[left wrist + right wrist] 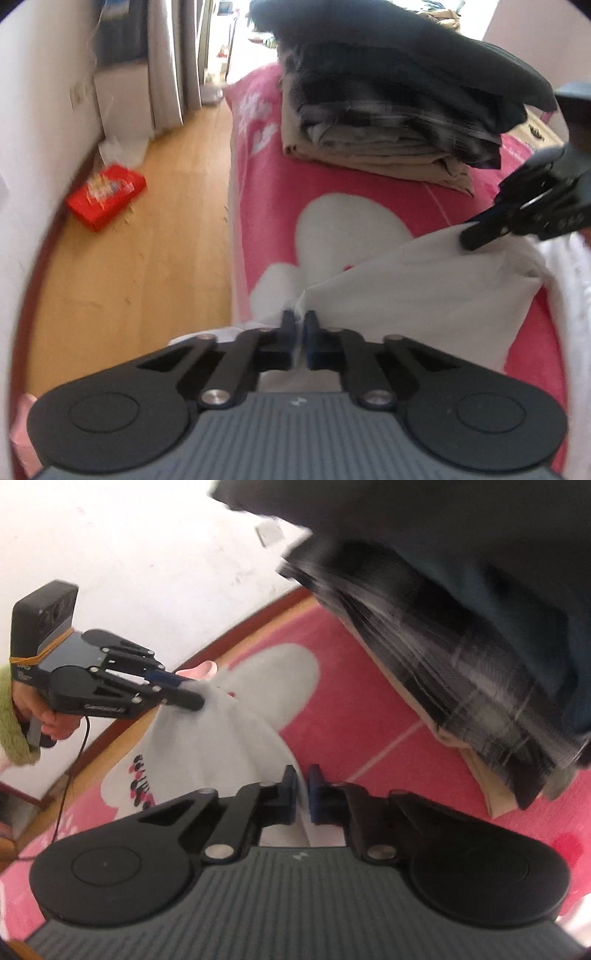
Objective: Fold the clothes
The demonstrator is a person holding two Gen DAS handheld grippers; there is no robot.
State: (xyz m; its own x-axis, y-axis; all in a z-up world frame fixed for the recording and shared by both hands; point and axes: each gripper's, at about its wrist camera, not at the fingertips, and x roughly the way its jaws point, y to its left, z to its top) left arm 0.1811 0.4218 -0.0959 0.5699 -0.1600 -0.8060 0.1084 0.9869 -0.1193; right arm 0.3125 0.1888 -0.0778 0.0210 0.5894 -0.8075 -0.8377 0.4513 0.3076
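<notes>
Both tools point steeply downward, the left tool (300, 323) with its jaws pinched together on white fabric (424, 291) and the right tool (303, 794) clamped the same way, while a bare hand (40, 716) in a green sleeve (11, 716) grips the left tool's handle.

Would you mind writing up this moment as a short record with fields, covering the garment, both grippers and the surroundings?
garment: white cloth garment, partly lifted off the bed
left gripper: jaws shut on one edge of the garment
right gripper: jaws shut on another edge
surface: pink blanket with white shapes
nearby: stack of folded dark and beige clothes on the blanket, behind the garment
floor: red flat box on wooden floorboards
</notes>
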